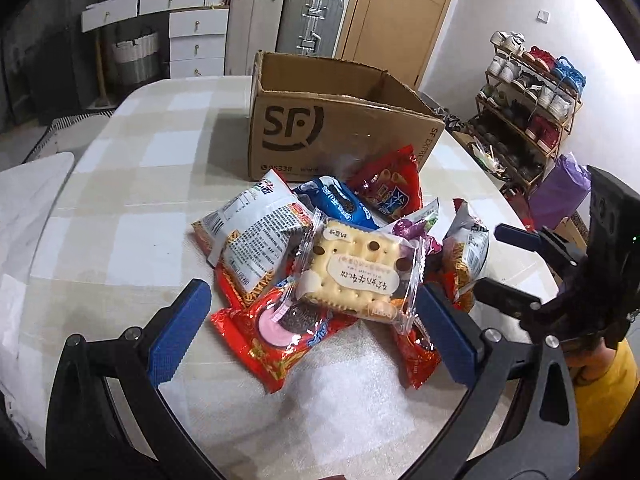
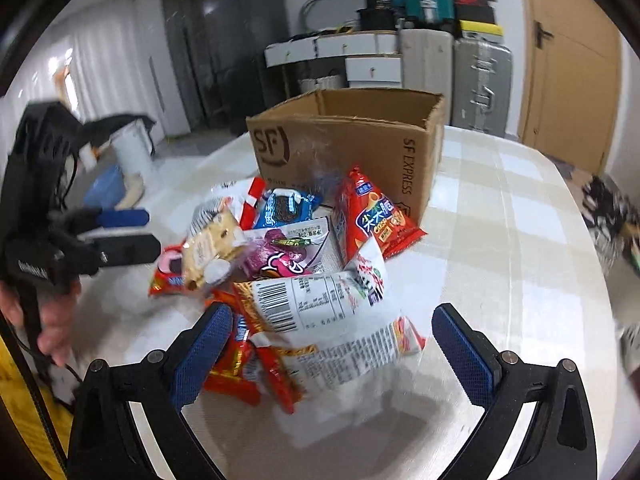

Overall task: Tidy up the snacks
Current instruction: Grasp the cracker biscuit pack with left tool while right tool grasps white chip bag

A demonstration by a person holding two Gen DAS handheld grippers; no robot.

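Note:
A pile of snack packs lies on the table in front of an open cardboard SF box (image 1: 320, 128) (image 2: 352, 140). A clear-wrapped cracker pack (image 1: 356, 272) (image 2: 210, 246) tops the pile, over a red cookie pack (image 1: 276, 332). A white bag (image 1: 256, 236) lies to the left, another white bag (image 2: 332, 312) to the right. My left gripper (image 1: 316, 332) is open, its blue pads either side of the cracker and red packs. My right gripper (image 2: 332, 352) is open around the near white bag. Each gripper shows in the other's view, the right one (image 1: 500, 260) and the left one (image 2: 136, 232).
A blue cookie pack (image 1: 340, 200), a red snack bag (image 1: 388, 188) (image 2: 376, 216) and a purple pack (image 2: 280, 256) lie near the box. The table (image 1: 140, 168) has a checked cloth. A shoe rack (image 1: 528, 108), suitcases (image 1: 308, 20) and drawers stand beyond.

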